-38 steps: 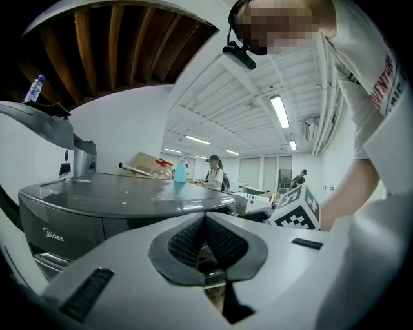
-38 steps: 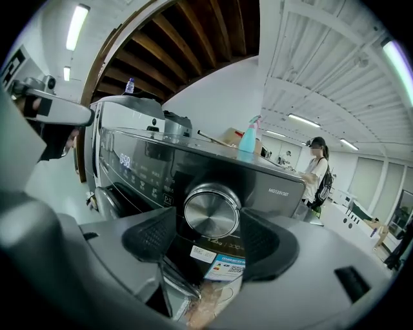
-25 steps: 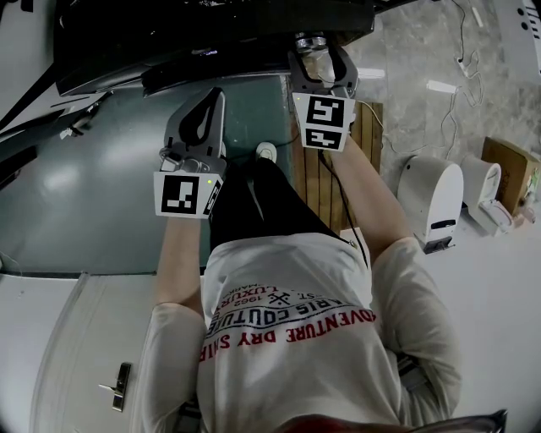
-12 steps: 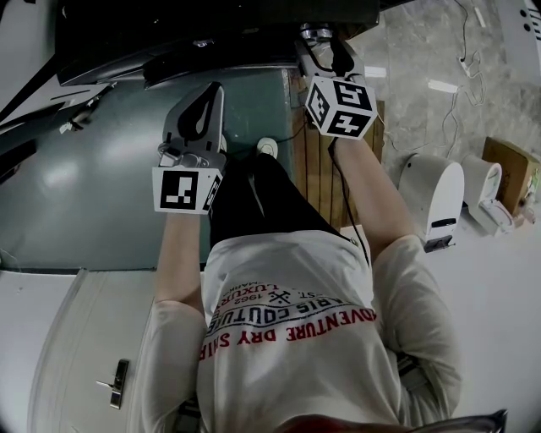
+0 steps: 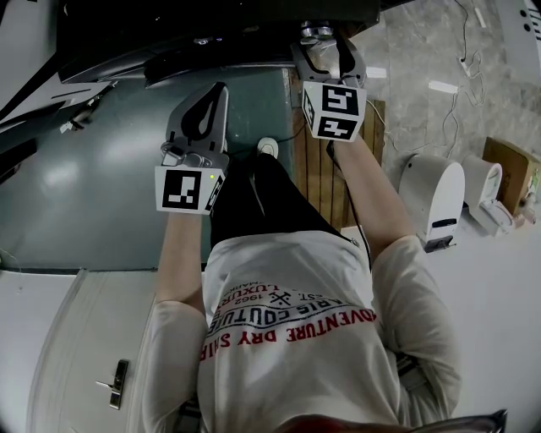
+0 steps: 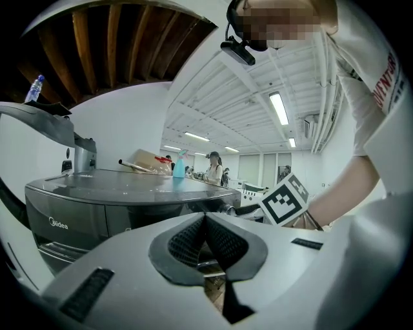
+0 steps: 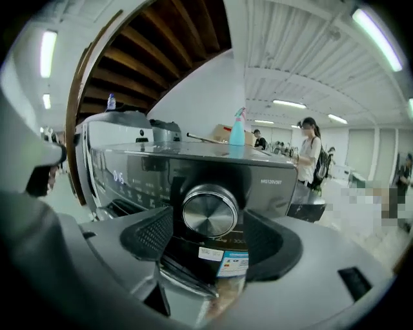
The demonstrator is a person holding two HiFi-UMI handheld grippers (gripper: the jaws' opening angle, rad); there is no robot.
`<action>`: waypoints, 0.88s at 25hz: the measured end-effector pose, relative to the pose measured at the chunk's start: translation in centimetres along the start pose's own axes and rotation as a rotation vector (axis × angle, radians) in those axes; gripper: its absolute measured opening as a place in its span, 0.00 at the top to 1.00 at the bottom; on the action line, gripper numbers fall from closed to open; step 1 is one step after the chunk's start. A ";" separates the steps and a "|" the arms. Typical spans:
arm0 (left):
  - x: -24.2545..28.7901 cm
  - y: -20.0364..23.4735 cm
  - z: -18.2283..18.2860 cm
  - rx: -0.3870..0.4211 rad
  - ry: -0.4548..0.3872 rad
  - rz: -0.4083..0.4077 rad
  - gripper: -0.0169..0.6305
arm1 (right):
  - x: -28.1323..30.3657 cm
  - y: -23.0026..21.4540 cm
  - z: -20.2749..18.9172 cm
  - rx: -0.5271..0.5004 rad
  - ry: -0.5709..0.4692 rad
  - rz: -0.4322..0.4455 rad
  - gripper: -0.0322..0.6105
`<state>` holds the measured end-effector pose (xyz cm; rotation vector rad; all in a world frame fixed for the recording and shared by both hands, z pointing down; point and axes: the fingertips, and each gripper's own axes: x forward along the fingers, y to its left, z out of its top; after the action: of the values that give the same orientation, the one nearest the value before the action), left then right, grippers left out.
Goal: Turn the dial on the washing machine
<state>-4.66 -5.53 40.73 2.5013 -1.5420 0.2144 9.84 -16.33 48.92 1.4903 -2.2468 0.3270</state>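
The dark washing machine [image 5: 211, 25] fills the top of the head view, and its silver dial [image 5: 314, 32] sticks out at the right end of the panel. In the right gripper view the dial [image 7: 210, 211] sits between the pads of my right gripper [image 7: 208, 236]. Its jaws have just been opening, and a narrow gap shows on each side of the dial, so the right gripper [image 5: 324, 46] is open around it. My left gripper [image 5: 213, 91] hangs to the left, below the machine's front, away from the panel. The pads of my left gripper [image 6: 205, 222] meet with nothing between them.
A blue spray bottle [image 7: 237, 129] and a cardboard box [image 7: 222, 134] stand on top of the machine. A person [image 7: 310, 155] stands behind it. White appliances [image 5: 431, 199] sit on the floor at right, beside wooden slats [image 5: 338, 178]. A small white round thing [image 5: 266, 150] lies below the grippers.
The right gripper's marker cube tilted to one side half a second ago and has rolled back squarer now. The left gripper has not moved.
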 end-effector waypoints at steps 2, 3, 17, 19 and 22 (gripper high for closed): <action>-0.1 -0.1 -0.1 -0.001 0.003 -0.002 0.95 | -0.2 0.4 0.2 -0.122 -0.005 -0.026 0.43; -0.1 -0.1 -0.2 -0.003 0.004 -0.002 0.95 | -0.2 0.6 0.2 -0.169 -0.010 -0.038 0.43; -1.4 0.4 -2.3 -0.034 0.036 0.017 0.95 | 0.5 0.5 0.1 -0.582 -0.059 -0.222 0.49; -1.6 0.6 -2.5 -0.032 0.039 0.019 0.95 | 0.5 0.6 0.1 -0.569 -0.061 -0.224 0.49; -1.7 0.9 -2.6 -0.032 0.039 0.022 0.95 | 0.5 0.6 0.1 -0.527 -0.060 -0.208 0.49</action>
<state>-6.24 -3.86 42.98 2.4424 -1.5459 0.2390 9.11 -16.62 49.06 1.4283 -1.9818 -0.3520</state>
